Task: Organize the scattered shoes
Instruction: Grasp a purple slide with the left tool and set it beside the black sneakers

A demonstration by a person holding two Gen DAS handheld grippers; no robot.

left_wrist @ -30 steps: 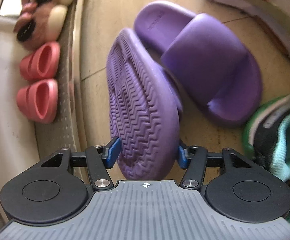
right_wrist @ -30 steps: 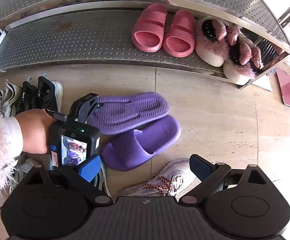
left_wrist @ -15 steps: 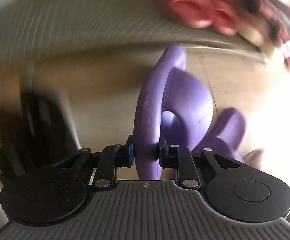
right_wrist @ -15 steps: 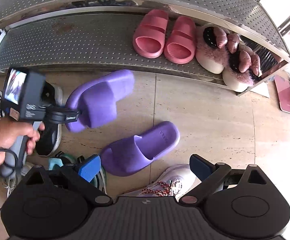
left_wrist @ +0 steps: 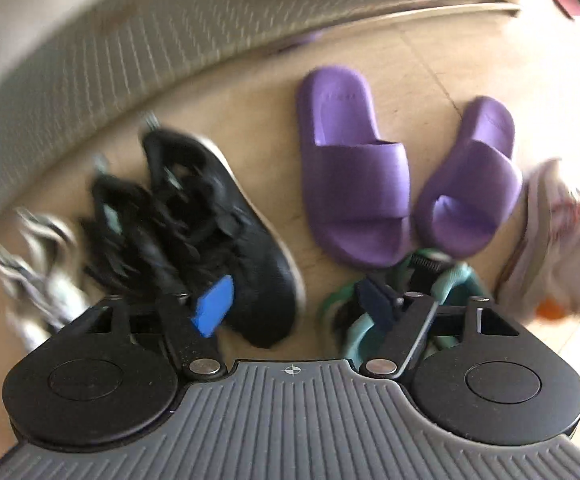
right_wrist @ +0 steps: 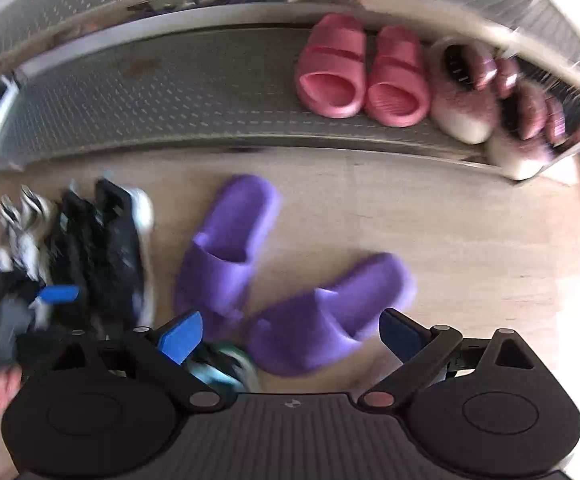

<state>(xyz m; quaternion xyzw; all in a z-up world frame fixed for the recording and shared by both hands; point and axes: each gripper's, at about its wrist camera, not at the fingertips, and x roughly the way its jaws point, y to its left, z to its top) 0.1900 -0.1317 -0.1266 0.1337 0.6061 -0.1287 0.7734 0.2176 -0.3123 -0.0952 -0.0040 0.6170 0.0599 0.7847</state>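
Observation:
Two purple slides lie upright on the tiled floor, toes toward me: one on the left, the other just right of it. My left gripper hangs above the floor in front of them; its jaws are opening and nothing is between them. In the right wrist view the same slides form a V. My right gripper stands open over the nearer one without touching it. At the left edge of that view shows one blue pad of the left gripper.
Black sneakers and grey-white sneakers lie left of the slides. A teal sneaker lies under the left gripper, a white-pink sneaker at the right. The metal rack shelf holds pink slides and fluffy slippers.
The left gripper lifted the overturned purple slide, rolled it over and let it go upright beside its mate, then opened and rose. The right gripper sank a little toward the slides.

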